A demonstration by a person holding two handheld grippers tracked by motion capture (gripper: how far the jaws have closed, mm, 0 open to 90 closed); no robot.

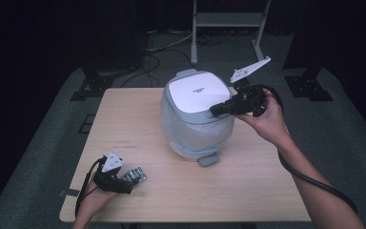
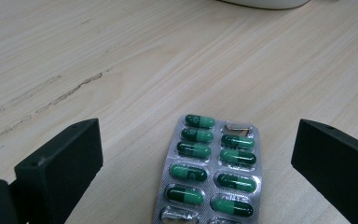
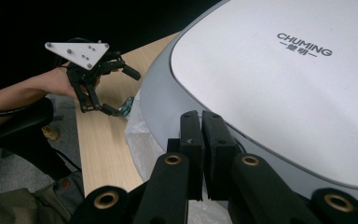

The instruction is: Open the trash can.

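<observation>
A pale wooden table (image 1: 147,119) is seen from above, with dark floor and a metal stand beyond its far edge. Near the middle of the table stands a rounded grey bin (image 1: 196,117) with a white lid (image 1: 199,92); a clear plastic liner (image 1: 181,136) is draped over its rim and hangs down its sides. A brand name is printed on the lid, as can be read in the right gripper view. A grey pedal (image 1: 208,159) juts out at the foot of the bin on the near side.

The right gripper (image 1: 214,110) is held level at the right-hand rim of the bin, its tips at the edge of the lid. Its jaws are clenched together with nothing between them, as is shown in the right gripper view, where the two black pads meet just over the grey rim. Whether the tips actually touch the lid cannot be told.

The left gripper (image 1: 132,180) is rested on the table at the near left corner, well apart from the bin. Its jaws are spread wide and released, as is seen in the left gripper view, where bare table shows beside each jaw.

Between those spread jaws a blister pack of green capsules (image 2: 209,170) is laid flat on the table, touched by neither jaw. Several pockets in the foil are seen torn and emptied.
</observation>
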